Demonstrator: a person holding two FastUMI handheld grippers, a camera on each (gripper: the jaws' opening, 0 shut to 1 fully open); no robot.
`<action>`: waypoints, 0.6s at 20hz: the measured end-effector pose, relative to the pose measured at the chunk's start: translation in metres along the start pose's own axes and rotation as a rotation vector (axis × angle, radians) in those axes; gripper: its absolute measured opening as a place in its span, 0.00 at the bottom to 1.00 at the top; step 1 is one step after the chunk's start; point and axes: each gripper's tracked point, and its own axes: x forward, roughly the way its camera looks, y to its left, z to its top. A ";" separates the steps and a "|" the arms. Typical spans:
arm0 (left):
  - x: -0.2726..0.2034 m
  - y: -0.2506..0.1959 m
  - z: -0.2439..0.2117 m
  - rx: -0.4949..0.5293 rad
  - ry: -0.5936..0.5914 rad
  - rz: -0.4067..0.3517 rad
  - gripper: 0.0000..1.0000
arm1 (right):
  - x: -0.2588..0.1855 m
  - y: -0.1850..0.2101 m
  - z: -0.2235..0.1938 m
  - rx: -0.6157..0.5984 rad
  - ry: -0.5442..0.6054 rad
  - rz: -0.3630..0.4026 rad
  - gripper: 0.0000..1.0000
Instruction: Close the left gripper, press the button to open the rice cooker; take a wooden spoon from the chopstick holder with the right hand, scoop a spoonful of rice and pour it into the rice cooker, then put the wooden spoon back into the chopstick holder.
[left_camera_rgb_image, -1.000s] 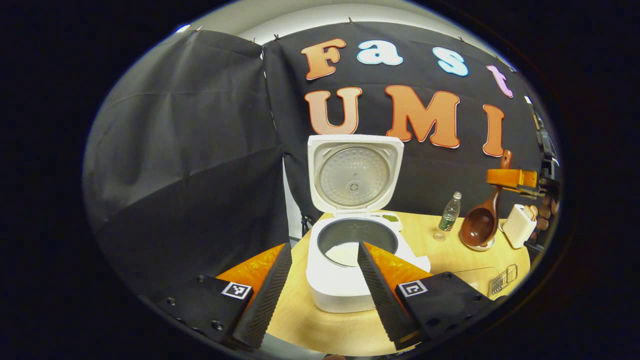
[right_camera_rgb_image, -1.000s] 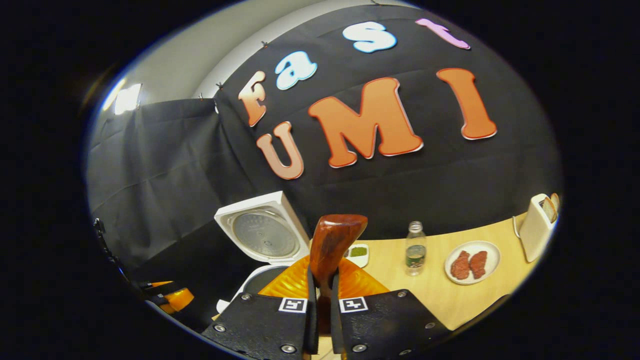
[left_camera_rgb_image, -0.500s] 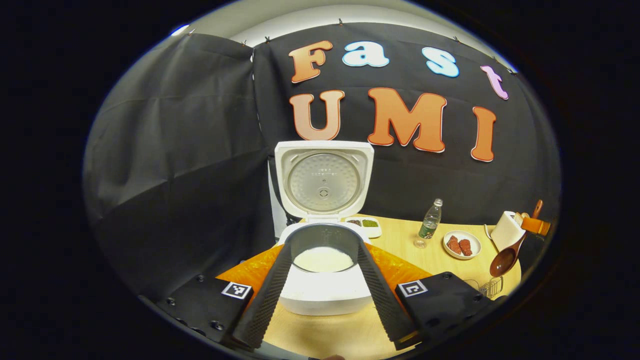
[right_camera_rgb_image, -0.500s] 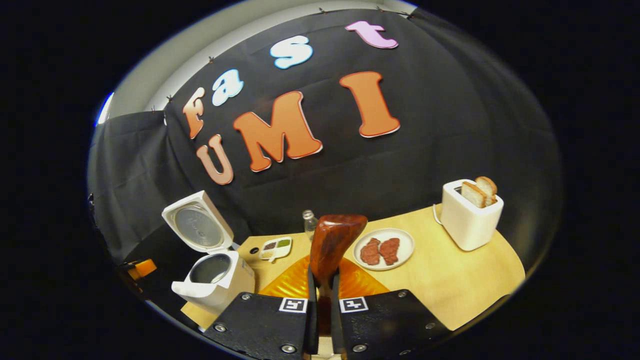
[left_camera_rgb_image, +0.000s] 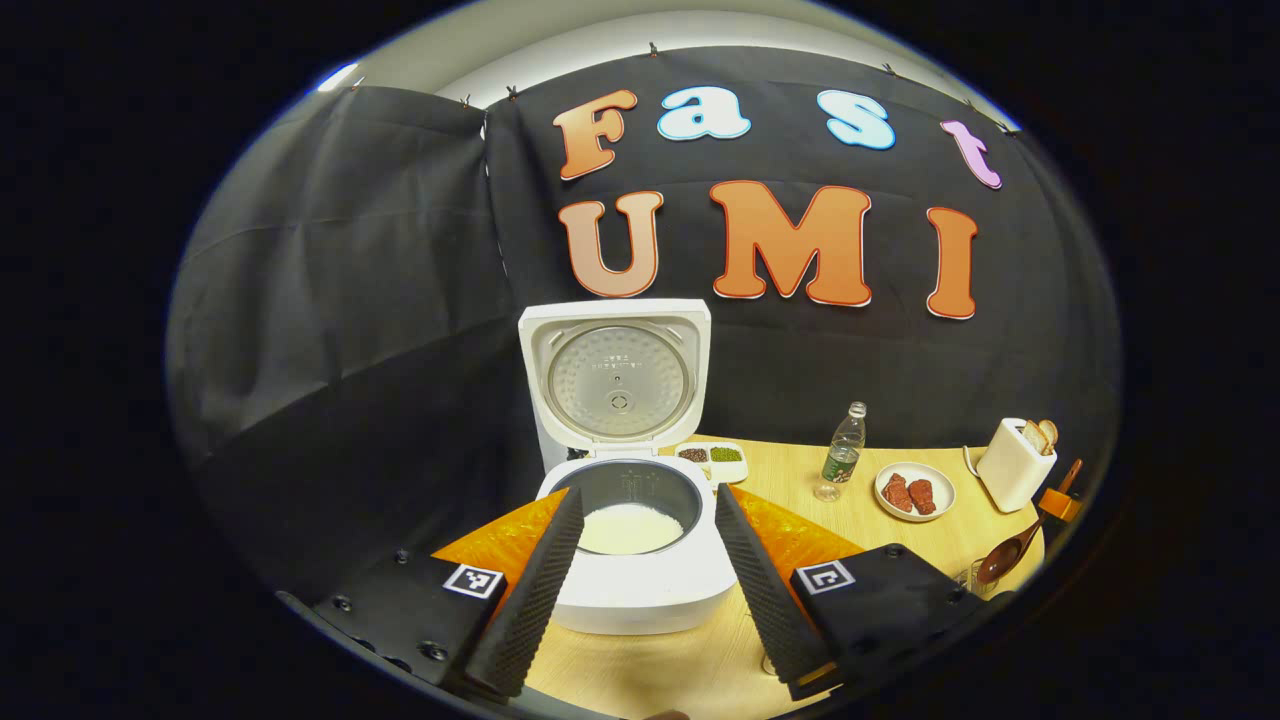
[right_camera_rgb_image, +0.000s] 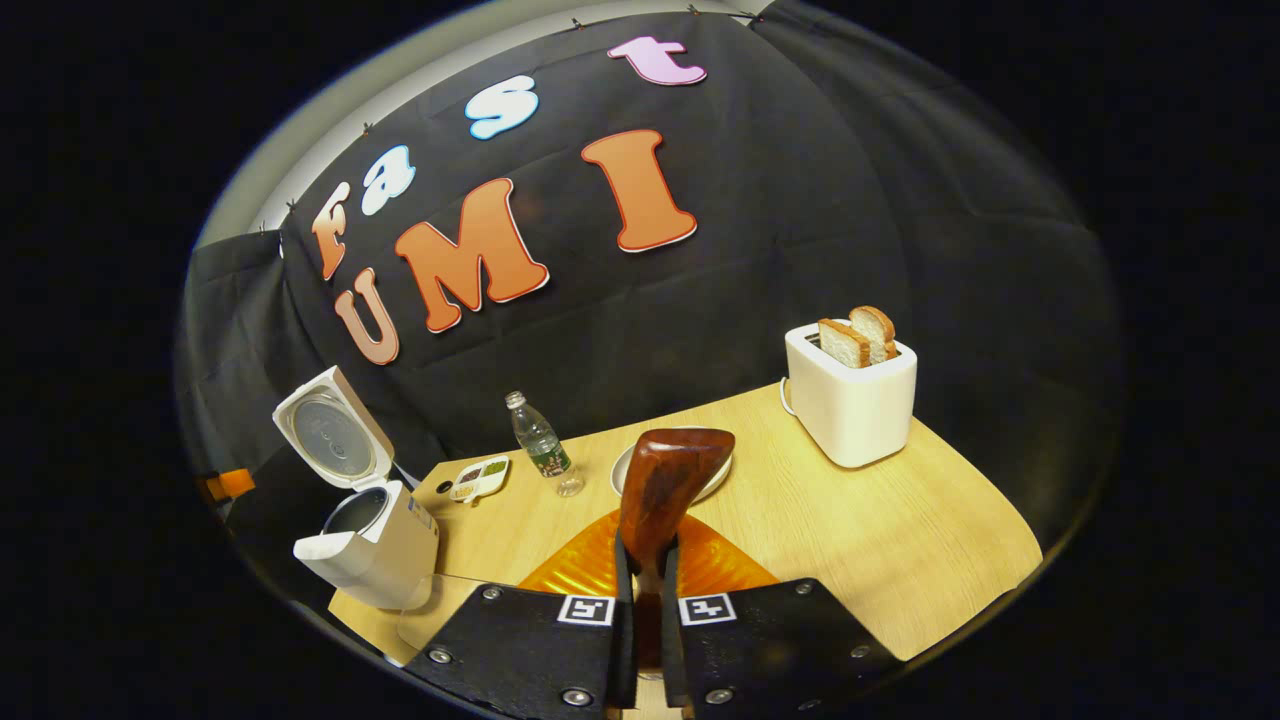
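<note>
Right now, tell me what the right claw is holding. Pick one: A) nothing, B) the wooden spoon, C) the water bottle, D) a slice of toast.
B: in the right gripper view the right claw is closed on the handle of the wooden spoon, while the water bottle stands on the table and the toast sits in the toaster.

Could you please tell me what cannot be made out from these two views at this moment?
- Wooden spoon, right gripper view: the fingers cover its lower end.
- Chopstick holder, left gripper view: cut off by that gripper's body at the edge.
- Plate, right gripper view: the spoon hides its contents.
- Small dish, left gripper view: contents too small to identify.
- Rice cooker: its button cannot be made out.
</note>
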 end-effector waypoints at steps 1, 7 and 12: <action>-0.001 -0.001 0.002 0.007 -0.003 0.004 0.91 | 0.001 -0.004 -0.008 0.002 0.006 -0.005 0.11; 0.000 -0.003 0.018 0.025 -0.014 0.022 0.91 | 0.014 -0.015 -0.042 0.038 -0.019 -0.020 0.16; 0.009 -0.007 0.039 0.051 -0.044 0.010 0.91 | 0.013 -0.019 -0.058 0.082 -0.043 -0.038 0.19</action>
